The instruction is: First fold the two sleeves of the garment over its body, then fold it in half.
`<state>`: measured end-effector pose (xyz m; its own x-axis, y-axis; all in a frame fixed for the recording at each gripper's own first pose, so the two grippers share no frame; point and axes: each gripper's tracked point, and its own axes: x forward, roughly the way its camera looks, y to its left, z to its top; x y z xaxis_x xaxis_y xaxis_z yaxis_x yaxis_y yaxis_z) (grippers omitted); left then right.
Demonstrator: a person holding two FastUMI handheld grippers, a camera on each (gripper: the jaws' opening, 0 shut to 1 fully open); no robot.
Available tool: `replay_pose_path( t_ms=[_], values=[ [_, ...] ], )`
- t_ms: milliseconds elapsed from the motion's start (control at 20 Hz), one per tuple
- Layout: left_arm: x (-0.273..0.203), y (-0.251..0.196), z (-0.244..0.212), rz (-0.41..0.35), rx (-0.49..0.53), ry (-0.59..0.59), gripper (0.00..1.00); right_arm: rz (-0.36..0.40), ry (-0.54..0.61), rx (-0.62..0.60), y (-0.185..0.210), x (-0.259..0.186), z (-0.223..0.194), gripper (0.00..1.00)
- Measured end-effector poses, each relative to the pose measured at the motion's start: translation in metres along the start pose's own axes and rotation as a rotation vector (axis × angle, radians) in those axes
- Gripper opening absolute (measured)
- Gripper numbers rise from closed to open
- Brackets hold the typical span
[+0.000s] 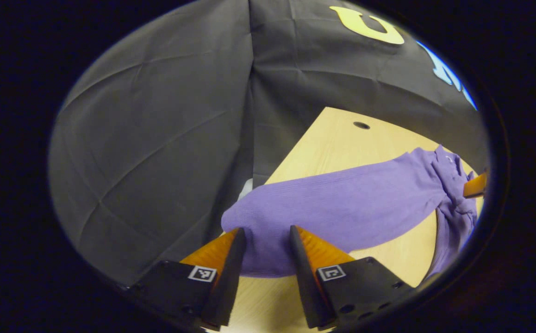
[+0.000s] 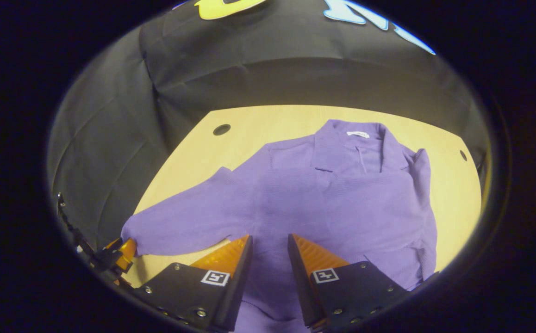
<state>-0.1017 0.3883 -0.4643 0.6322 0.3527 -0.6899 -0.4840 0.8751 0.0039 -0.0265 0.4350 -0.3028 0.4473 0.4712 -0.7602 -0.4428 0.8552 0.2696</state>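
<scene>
Looking along the left gripper (image 1: 265,238) in the left gripper view, its fingers stand spread on either side of the cuff of the sleeve (image 1: 337,206), which lies stretched out flat across the table (image 1: 337,138), not yet folded. In the right gripper view, the right gripper (image 2: 268,245) hovers spread over the shirt (image 2: 337,199); the other sleeve (image 2: 423,194) looks already folded onto the body, so one sleeve and the halving remain.

Light wooden bench (image 2: 448,185) with round holes near its far corners (image 2: 221,129). A purple collared garment (image 2: 337,203) lies spread flat on the bench, collar toward the far edge. One sleeve (image 1: 342,203) extends outward across the wood to the bench's edge; the other lies against the body.
</scene>
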Motion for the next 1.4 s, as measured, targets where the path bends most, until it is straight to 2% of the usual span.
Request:
replay_pose_path(
  t_ms=[50, 150, 200, 250, 300, 450, 500, 550, 650, 700, 750, 800, 950, 1050, 1100, 1200, 1400],
  values=[
    [0.0, -0.001, 0.001, -0.008, 0.006, 0.001, 0.6, 0.001, -0.001, 0.001, -0.001, -0.001, 0.0, 0.51],
    [0.003, -0.005, 0.004, 0.002, 0.0, 0.006, 0.26, 0.002, -0.004, 0.003, -0.005, -0.003, -0.001, 0.47],
    [0.004, -0.006, 0.002, 0.02, -0.005, 0.02, 0.27, 0.002, -0.007, 0.005, -0.007, -0.004, 0.0, 0.47],
    [0.006, -0.006, 0.004, 0.036, 0.009, 0.027, 0.1, 0.001, -0.011, 0.008, -0.01, -0.006, 0.001, 0.47],
    [0.005, -0.006, 0.005, 0.049, 0.017, 0.04, 0.08, -0.001, -0.016, 0.013, -0.014, -0.009, 0.001, 0.47],
    [-0.001, -0.008, 0.014, 0.038, -0.008, 0.041, 0.07, -0.011, -0.032, 0.025, -0.029, -0.02, 0.001, 0.47],
    [-0.003, -0.009, 0.018, 0.036, 0.002, 0.03, 0.07, -0.016, -0.037, 0.034, -0.036, -0.023, -0.001, 0.51],
    [-0.007, -0.017, 0.028, 0.031, 0.013, 0.015, 0.07, -0.025, -0.042, 0.053, -0.048, -0.03, -0.004, 0.47],
    [-0.012, -0.032, 0.046, 0.011, 0.02, -0.008, 0.07, -0.039, -0.046, 0.081, -0.064, -0.039, -0.009, 0.47],
    [-0.013, -0.046, 0.059, -0.005, 0.032, -0.027, 0.07, -0.047, -0.049, 0.096, -0.074, -0.044, -0.013, 0.51],
    [-0.013, -0.068, 0.073, -0.032, 0.049, -0.046, 0.07, -0.062, -0.056, 0.124, -0.09, -0.053, -0.018, 0.47],
    [-0.013, -0.087, 0.083, -0.054, 0.065, -0.06, 0.07, -0.072, -0.062, 0.145, -0.101, -0.059, -0.021, 0.51],
    [-0.018, -0.164, 0.115, -0.148, 0.121, -0.105, 0.07, -0.123, -0.078, 0.222, -0.145, -0.084, -0.039, 0.47],
    [-0.02, -0.222, 0.129, -0.218, 0.163, -0.126, 0.07, -0.161, -0.085, 0.276, -0.173, -0.099, -0.055, 0.51],
    [-0.022, -0.258, 0.134, -0.26, 0.189, -0.137, 0.07, -0.183, -0.088, 0.304, -0.189, -0.109, -0.064, 0.47],
    [-0.028, -0.304, 0.139, -0.313, 0.219, -0.15, 0.07, -0.216, -0.093, 0.344, -0.211, -0.123, -0.078, 0.51],
    [-0.05, -0.409, 0.138, -0.441, 0.292, -0.165, 0.07, -0.289, -0.094, 0.453, -0.255, -0.153, -0.12, 0.51]
  ],
)
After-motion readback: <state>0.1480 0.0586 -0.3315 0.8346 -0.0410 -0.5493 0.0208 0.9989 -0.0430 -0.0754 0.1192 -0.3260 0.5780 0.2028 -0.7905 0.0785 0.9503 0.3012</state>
